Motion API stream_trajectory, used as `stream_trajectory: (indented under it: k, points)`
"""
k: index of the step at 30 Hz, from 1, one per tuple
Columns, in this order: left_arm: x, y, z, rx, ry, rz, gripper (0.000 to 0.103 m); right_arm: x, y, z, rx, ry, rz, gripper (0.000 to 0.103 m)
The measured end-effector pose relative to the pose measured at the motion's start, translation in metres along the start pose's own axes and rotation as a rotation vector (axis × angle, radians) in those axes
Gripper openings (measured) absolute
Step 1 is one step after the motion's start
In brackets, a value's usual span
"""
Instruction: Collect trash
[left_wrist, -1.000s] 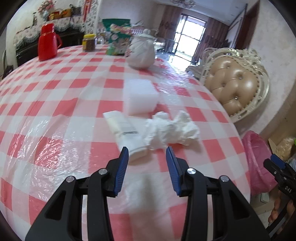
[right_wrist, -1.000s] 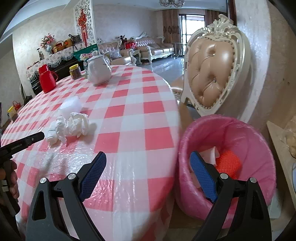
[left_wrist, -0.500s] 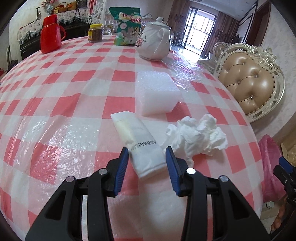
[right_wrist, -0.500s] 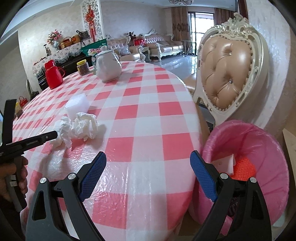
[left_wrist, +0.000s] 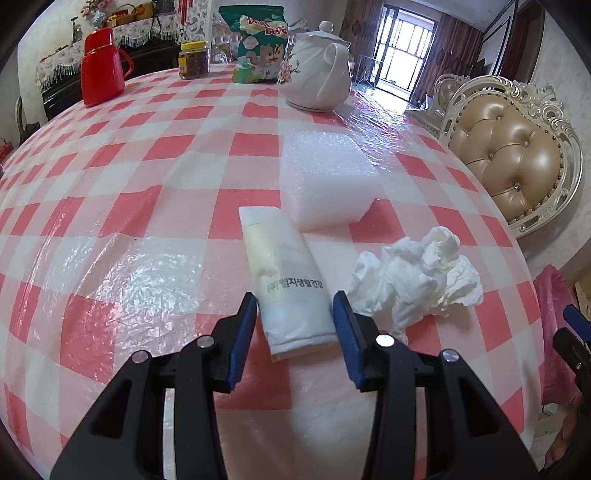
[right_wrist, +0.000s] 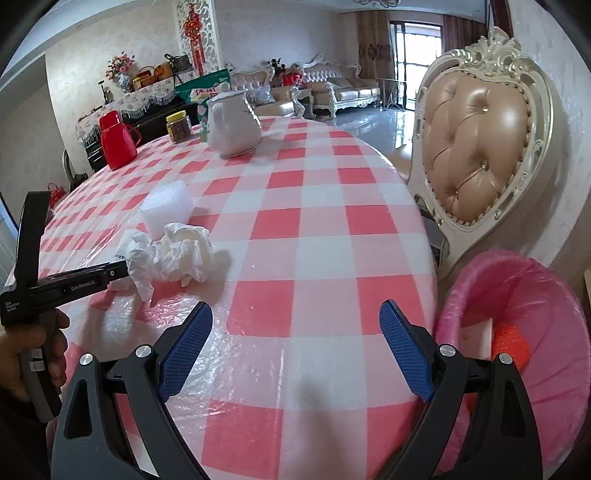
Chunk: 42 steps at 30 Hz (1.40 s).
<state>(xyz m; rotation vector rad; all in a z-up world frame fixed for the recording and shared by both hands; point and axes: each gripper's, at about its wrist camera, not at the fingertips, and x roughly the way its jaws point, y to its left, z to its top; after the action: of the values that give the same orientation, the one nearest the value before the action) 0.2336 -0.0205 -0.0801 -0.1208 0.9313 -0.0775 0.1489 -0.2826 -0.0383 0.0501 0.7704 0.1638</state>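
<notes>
Three pieces of trash lie on the checked tablecloth (left_wrist: 155, 147): a flattened white tube (left_wrist: 284, 273), a crumpled tissue (left_wrist: 413, 277) just to its right, and a white foam block (left_wrist: 325, 177) touching the tube's far end; your left gripper (left_wrist: 294, 317) straddles the tube's near end, its jaws opening slightly, blue pads on either side and not pressing on it; so the step in hand looks like the grasp of the tube; next you need to settle the fingers lower and close them across its width (it is flat, so it may slide on the glossy plastic cover). Your right gripper (right_wrist: 295, 349) hangs wide apart and empty over the table edge, beside the pink-lined bin (right_wrist: 476, 273), which already holds an orange mesh piece (right_wrist: 511, 343).
</notes>
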Motion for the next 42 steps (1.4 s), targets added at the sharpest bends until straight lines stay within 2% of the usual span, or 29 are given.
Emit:
stream_trajectory:
  k: [10,18,33,38,42]
  points:
    - [-0.005,0.010,0.000,-0.005,0.000,-0.004,0.029,0.019,0.030,0.011,-0.051,0.012,0.033,0.086]
    - [-0.012,0.021,-0.001,-0.026,-0.011,-0.020,0.028,0.038,0.055,0.026,-0.078,0.017,0.071,0.086]
    - [-0.021,0.029,0.002,-0.053,-0.037,-0.026,0.028,0.068,0.066,0.039,-0.051,0.040,0.079,0.086]
    - [-0.023,0.032,0.003,-0.061,-0.041,-0.025,0.028,0.078,0.073,0.039,-0.056,0.057,0.079,0.080]
    - [-0.024,0.032,0.003,-0.064,-0.044,-0.025,0.028,0.091,0.076,0.037,-0.060,0.089,0.080,0.069]
